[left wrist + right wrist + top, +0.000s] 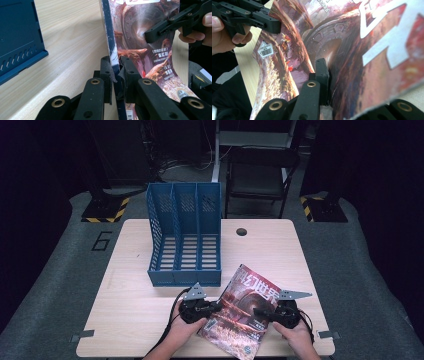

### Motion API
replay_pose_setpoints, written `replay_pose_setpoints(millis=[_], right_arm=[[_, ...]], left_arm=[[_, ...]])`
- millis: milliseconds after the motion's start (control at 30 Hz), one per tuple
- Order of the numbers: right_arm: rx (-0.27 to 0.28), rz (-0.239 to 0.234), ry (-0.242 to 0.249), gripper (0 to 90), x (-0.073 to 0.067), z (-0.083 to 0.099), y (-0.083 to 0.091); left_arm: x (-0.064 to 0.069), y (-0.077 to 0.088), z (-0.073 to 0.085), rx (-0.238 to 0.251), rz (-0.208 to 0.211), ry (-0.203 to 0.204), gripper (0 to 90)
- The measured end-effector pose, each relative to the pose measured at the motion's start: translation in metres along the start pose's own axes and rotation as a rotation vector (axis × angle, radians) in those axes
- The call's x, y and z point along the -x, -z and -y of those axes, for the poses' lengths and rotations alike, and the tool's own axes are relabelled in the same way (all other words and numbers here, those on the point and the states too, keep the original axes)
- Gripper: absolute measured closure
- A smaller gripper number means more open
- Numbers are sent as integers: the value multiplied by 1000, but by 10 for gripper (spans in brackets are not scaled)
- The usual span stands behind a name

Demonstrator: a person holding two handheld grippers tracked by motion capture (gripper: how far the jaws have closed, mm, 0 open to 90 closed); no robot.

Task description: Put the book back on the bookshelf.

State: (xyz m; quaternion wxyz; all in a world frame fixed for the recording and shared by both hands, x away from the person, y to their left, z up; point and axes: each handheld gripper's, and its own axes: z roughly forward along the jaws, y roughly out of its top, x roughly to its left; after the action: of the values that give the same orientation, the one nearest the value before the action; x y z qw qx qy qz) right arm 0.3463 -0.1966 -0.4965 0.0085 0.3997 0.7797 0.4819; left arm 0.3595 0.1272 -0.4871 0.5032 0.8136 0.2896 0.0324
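Observation:
A magazine (245, 312) with a red-brown cover lies tilted at the table's front edge, held between both grippers. My left gripper (212, 309) is shut on its left spine edge; in the left gripper view the two pads clamp the dark spine (115, 65) of the magazine (140, 32). My right gripper (260, 312) grips the right side. In the right gripper view, one jaw of that gripper (327, 75) presses on the cover (352, 50) and the other is hidden under the pages. Each gripper view also shows the other gripper (170, 25) (249, 17) on the magazine.
A blue three-slot file organizer (184, 240) stands upright on the wooden table (140, 305), just behind the left gripper; its front corner (17, 37) is close by. A cable hole (241, 231) sits further back. A dark chair (257, 175) stands beyond the table.

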Motion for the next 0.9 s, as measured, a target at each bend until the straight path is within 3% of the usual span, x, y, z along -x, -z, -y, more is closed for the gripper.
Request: replay_pose_setpoints(millis=[267,400,633,900], right_arm=[[50,63,94,871,-14,-11,5],[82,108,178,878,-24,-20,9],[147,112,239,881,-42,-35,15],[183,94,305,881,-58,-47,14]], left_arm=[[-2,11,-5,49,6,13,820],[-2,18,-9,65,3,4,824],[-2,35,-15,95,-15,-13,828],[-5,45,-8,111,-31,-11,826]])
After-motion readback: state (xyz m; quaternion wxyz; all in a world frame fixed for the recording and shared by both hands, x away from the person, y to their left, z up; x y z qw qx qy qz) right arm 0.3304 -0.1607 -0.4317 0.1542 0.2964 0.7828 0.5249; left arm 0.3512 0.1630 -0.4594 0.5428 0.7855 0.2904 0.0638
